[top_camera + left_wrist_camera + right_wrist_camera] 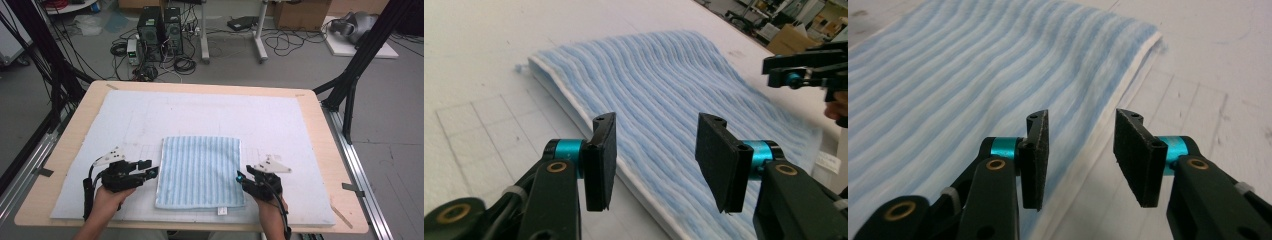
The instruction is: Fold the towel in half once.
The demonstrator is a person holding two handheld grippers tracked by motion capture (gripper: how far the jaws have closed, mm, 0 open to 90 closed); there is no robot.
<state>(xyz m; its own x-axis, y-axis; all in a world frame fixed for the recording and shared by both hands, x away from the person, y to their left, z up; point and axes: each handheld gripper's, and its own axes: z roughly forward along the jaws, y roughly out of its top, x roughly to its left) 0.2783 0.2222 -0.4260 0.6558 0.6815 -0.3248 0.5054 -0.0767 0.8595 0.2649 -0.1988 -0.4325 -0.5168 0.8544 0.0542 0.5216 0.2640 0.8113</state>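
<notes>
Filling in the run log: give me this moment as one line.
towel: folded, flat on mat | left hand-held gripper: open, at left edge | right hand-held gripper: open, at right edge | nothing held

Towel flat on the mat — left gripper at its left edge, right gripper at its right.

Each black gripper has flat padded jaws, teal collars, brass screws and a trailing cable.
</notes>
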